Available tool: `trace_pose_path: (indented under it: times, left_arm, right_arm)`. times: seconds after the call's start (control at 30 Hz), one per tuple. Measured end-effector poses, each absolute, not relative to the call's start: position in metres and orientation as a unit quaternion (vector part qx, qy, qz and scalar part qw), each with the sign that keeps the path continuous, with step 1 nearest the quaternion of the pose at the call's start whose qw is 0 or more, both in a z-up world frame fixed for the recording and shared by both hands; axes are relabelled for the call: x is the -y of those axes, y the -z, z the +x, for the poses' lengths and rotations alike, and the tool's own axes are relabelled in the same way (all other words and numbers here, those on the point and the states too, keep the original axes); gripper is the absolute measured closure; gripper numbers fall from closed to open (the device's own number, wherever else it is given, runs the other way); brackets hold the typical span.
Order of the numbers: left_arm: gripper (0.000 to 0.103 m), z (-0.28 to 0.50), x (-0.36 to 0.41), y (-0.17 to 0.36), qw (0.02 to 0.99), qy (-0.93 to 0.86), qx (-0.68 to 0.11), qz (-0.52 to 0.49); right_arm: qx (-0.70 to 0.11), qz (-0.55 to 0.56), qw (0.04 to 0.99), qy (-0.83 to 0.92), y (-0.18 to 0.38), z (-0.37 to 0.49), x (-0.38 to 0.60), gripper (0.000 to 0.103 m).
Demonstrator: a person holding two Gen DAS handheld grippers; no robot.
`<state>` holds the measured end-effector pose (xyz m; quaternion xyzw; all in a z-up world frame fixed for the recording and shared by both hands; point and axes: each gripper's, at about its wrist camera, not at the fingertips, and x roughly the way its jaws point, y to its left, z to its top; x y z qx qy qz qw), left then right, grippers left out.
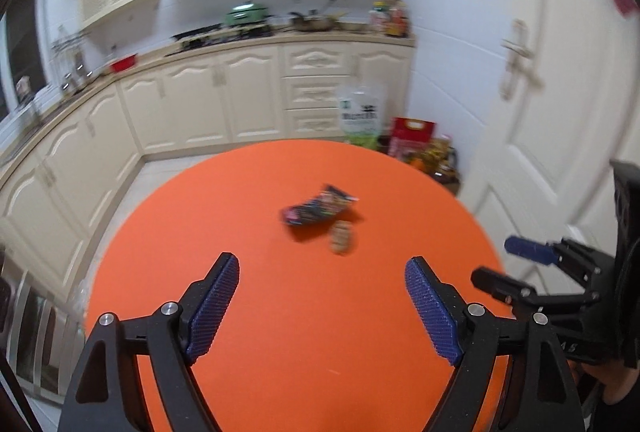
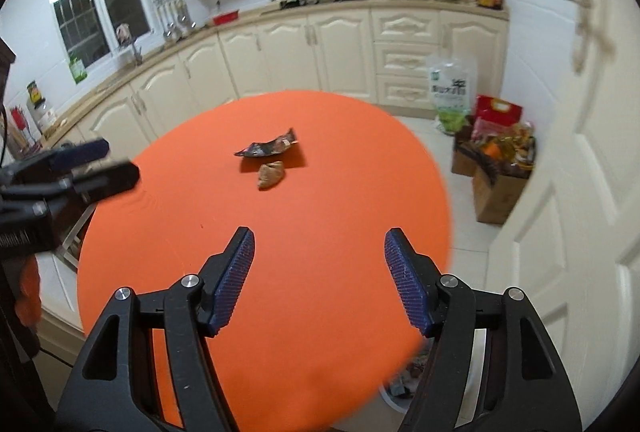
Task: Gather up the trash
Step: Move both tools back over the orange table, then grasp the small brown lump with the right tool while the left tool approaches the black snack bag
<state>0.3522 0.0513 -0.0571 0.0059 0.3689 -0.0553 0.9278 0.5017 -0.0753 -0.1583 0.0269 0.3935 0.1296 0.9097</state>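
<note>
A crumpled dark snack wrapper (image 1: pixel 318 210) (image 2: pixel 267 147) lies near the middle of the round orange table (image 1: pixel 280 312) (image 2: pixel 300 232). A small brown crumpled scrap (image 1: pixel 341 238) (image 2: pixel 271 174) rests just in front of it. My left gripper (image 1: pixel 322 296) hovers open over the near part of the table, nothing between its blue pads. Over the table's near right side my right gripper (image 2: pixel 320 264) is open and empty too. Each gripper shows in the other's view: the right gripper (image 1: pixel 516 264) at the right edge, the left gripper (image 2: pixel 104 160) at the left edge.
Cream kitchen cabinets (image 2: pixel 300 44) and a worktop run behind the table. A white door (image 1: pixel 520 92) stands at the right. Bags and a cardboard box of groceries (image 2: pixel 496 152) sit on the floor by it. A white bin (image 2: pixel 400 388) with scraps shows under the table's right edge.
</note>
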Motion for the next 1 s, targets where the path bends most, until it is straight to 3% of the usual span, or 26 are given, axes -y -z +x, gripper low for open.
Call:
trace_pose_path:
  times: [0.4, 0.6, 0.67, 0.7, 1.0]
  left_arm:
    - [0.022, 0.471, -0.081, 0.09, 0.91, 0.042, -0.413, -0.003]
    - [0.022, 0.527, -0.092, 0.104, 0.895, 0.062, -0.441, -0.018]
    - [0.022, 0.541, -0.093, 0.11, 0.892, 0.062, -0.448, -0.025]
    - [0.022, 0.547, -0.093, 0.112, 0.89, 0.068, -0.451, -0.033]
    - [0.022, 0.587, -0.075, 0.122, 0.899, 0.059, -0.434, 0.034]
  right_arm:
    - [-0.463, 0.025, 0.869, -0.174, 0.231, 0.626, -0.003, 0.04]
    - [-0.464, -0.011, 0.869, -0.17, 0.241, 0.642, -0.014, 0.053]
    - [-0.459, -0.028, 0.871, -0.174, 0.241, 0.641, -0.015, 0.069]
    - [-0.458, -0.037, 0.871, -0.177, 0.241, 0.64, -0.015, 0.072]
    - [-0.433, -0.023, 0.887, -0.156, 0.227, 0.645, 0.02, 0.074]
